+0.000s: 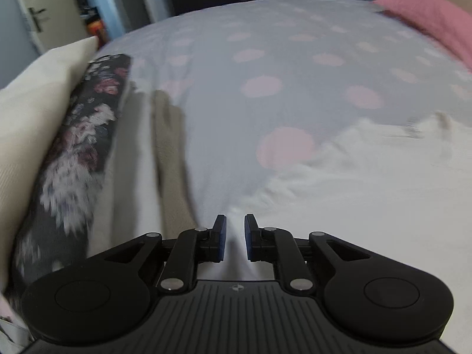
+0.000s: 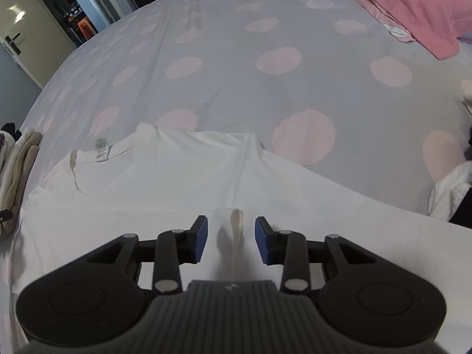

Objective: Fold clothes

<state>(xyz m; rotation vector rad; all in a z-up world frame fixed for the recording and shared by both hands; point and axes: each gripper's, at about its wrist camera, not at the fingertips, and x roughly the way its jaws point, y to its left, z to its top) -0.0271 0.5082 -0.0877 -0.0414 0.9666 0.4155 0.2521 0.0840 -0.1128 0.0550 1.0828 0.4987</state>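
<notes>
A white T-shirt (image 2: 165,165) lies spread on the bed, its neck label (image 2: 102,146) showing at the collar on the left. My right gripper (image 2: 231,224) hovers open just over the shirt. A small raised crease of the cloth lies between its blue pads, and neither pad touches it. In the left wrist view the same white T-shirt (image 1: 368,162) stretches off to the right. My left gripper (image 1: 235,221) has its jaws close together on a pinched ridge of the white fabric, with wrinkles fanning out from the tips. That view is blurred.
The grey bedcover (image 2: 236,88) with pink dots extends far ahead. A pink pillow (image 2: 413,0) is at the back right. A dark floral garment (image 1: 82,147), a cream cushion (image 1: 29,112) and beige folded clothes (image 1: 168,153) lie to the left. More white laundry (image 2: 448,194) sits at the right edge.
</notes>
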